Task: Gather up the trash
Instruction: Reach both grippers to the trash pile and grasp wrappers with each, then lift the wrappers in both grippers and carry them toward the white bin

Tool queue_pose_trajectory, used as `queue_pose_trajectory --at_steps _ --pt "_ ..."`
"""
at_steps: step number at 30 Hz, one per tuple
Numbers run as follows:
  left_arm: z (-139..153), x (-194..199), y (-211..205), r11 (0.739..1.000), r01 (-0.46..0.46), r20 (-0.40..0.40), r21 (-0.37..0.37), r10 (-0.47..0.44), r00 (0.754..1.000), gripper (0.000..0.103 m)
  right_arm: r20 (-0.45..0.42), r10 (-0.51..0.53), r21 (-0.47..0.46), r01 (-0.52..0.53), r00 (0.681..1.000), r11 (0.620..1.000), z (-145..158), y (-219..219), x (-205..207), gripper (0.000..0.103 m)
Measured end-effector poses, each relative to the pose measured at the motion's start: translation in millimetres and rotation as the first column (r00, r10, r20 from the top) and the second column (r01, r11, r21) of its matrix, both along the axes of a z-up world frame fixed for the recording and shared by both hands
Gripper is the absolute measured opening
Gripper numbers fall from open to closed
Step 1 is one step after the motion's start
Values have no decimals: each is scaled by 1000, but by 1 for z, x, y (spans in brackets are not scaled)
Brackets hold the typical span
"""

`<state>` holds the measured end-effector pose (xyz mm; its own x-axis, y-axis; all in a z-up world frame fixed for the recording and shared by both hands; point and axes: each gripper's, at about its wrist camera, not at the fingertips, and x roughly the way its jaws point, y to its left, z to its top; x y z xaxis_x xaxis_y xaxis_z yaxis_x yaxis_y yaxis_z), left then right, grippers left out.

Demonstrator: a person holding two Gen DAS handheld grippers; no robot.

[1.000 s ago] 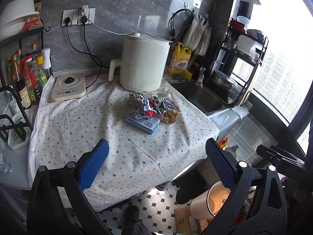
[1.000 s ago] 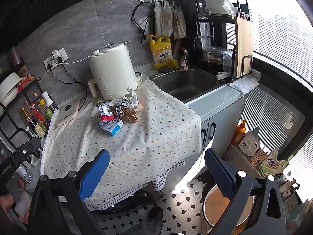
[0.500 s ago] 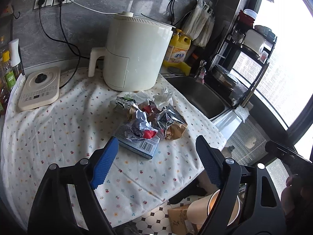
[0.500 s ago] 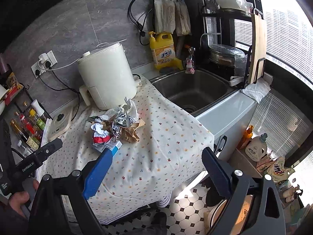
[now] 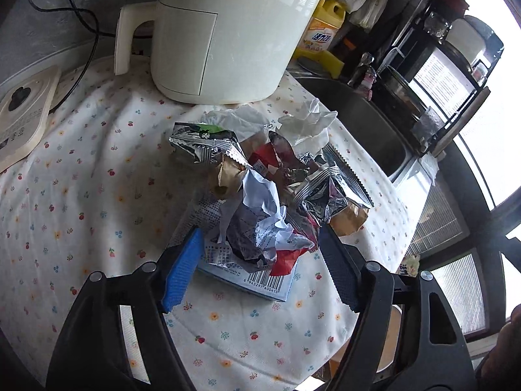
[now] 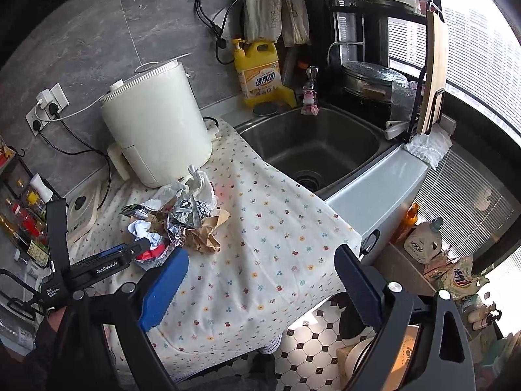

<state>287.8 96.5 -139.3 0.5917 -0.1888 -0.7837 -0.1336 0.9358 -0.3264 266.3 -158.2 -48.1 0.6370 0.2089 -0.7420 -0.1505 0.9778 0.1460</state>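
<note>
A heap of trash lies on the flowered tablecloth (image 5: 81,195): crumpled white paper (image 5: 260,215), silver foil wrappers (image 5: 202,146), brown paper (image 5: 350,218), a white tissue (image 5: 309,123) and a flat blue box with a barcode (image 5: 257,280). My left gripper (image 5: 260,260) is open, its fingers on either side of the crumpled paper and the box's near end. My right gripper (image 6: 260,283) is open and empty over the cloth's front edge, right of the heap (image 6: 182,218). The left gripper also shows in the right wrist view (image 6: 107,260).
A white air fryer (image 5: 221,29) stands just behind the heap. A steel sink (image 6: 312,143) lies to the right, with a yellow detergent jug (image 6: 259,71) behind it. A small white cooker (image 5: 19,110) sits at the left. A bin (image 6: 400,348) stands on the tiled floor.
My left gripper has moved forward and down to the heap, now straddling the crumpled paper. My right gripper has come closer to the table.
</note>
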Motion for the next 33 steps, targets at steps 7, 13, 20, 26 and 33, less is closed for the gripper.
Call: queue_pose_trajectory --at_steps 7,13,20,26,33 --pt "-4 4 12 998 27 -27 -65 -28 999 29 -55 90 3 -90 994 996 -18 37 29 82" --pt "15 -19 39 998 -11 27 -67 12 1000 27 -119 213 11 -213 970 977 -45 85 52 71" --pt "28 -48 82 993 -109 62 -44 111 992 27 -152 246 -17 -251 957 968 -68 119 84 69" --pt "32 -63 104 988 -154 72 -31 156 985 27 -188 278 -62 -293 942 954 -86 140 108 70" --pt "36 -76 119 982 -189 79 -27 191 978 27 -184 352 -47 -366 918 929 -80 165 111 27"
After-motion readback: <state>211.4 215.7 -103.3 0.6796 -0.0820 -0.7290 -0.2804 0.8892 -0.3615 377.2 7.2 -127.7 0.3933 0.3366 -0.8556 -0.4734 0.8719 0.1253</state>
